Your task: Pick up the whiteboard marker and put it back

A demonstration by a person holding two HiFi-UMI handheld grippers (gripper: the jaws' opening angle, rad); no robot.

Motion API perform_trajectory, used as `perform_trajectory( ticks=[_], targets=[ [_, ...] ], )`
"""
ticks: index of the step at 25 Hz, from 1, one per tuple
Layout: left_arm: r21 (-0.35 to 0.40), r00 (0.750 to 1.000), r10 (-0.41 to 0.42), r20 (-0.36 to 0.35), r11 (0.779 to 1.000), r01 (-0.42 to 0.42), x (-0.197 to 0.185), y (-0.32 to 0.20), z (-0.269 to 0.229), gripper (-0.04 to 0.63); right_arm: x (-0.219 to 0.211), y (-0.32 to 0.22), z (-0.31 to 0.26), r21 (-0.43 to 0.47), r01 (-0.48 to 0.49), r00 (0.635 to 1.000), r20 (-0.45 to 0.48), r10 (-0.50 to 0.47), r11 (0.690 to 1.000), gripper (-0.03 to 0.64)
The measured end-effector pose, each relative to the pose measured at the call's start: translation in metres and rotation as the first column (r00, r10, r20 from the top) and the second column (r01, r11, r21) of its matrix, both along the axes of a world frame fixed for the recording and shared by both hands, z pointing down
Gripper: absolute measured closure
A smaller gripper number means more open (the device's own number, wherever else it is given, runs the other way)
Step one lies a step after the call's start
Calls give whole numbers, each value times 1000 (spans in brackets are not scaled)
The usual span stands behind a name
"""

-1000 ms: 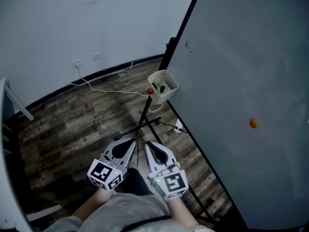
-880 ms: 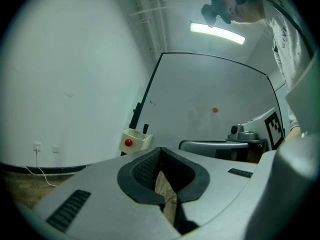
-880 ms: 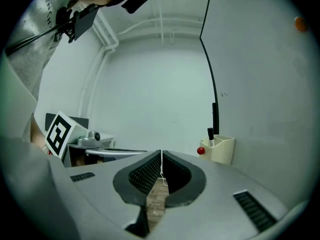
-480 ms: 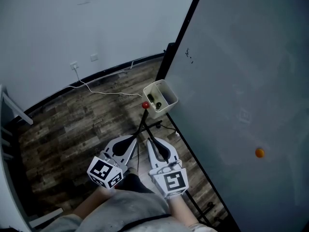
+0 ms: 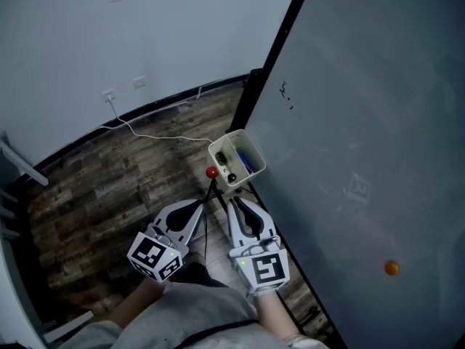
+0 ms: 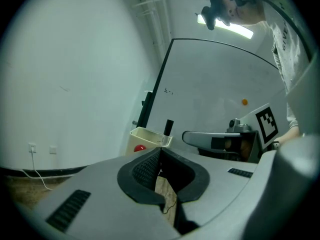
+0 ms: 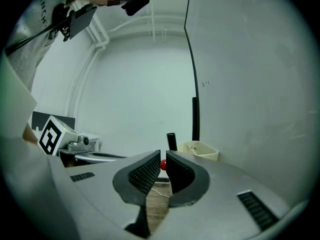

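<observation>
The left hand-held gripper (image 5: 200, 206) and right hand-held gripper (image 5: 234, 203) are hovering side by side at lower centre, jaws closed on nothing. Just above, one cream box (image 6: 147, 135) is hanging at the whiteboard (image 5: 363, 122), holding one black marker (image 6: 168, 127) upright. One red knob (image 5: 211, 172) is sitting beside it.

A big whiteboard (image 5: 363, 107) fills the right half of the head view, its black frame edge (image 5: 280, 46) slanting down from the top. A few small black marks (image 5: 286, 93) sit near that edge and an orange magnet (image 5: 391, 268) sticks low on the right. The white wall (image 5: 109, 27) covers the upper left, with two sockets (image 5: 107, 95) low on it. A white cable (image 5: 152, 135) trails from them across the dark wood-plank floor (image 5: 94, 195). A small red ball (image 5: 211, 172) shows at centre.
</observation>
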State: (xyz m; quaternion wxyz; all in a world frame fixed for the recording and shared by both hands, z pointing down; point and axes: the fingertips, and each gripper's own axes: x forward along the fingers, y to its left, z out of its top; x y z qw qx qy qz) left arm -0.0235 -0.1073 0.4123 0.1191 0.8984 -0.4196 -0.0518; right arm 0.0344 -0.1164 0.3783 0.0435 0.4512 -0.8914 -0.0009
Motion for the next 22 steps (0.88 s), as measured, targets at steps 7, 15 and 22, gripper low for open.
perform_trajectory(
  ticks=[7,15,22],
  targets=[
    [-14,1000,-29,4,999,29,1,-28,-2,580,5,-29,-6,-8,40,998,44,-40,999,535],
    [-1,1000,-7,28,1000,7,6,-40,-6,580,-4,-43,-13,43,73,997,-20,-72,996,517],
    [-21,999,22,42,1000,-21,0,-57,-1,580,-11,-54,-9,47,64,996,-67,-61,997,515]
  ],
)
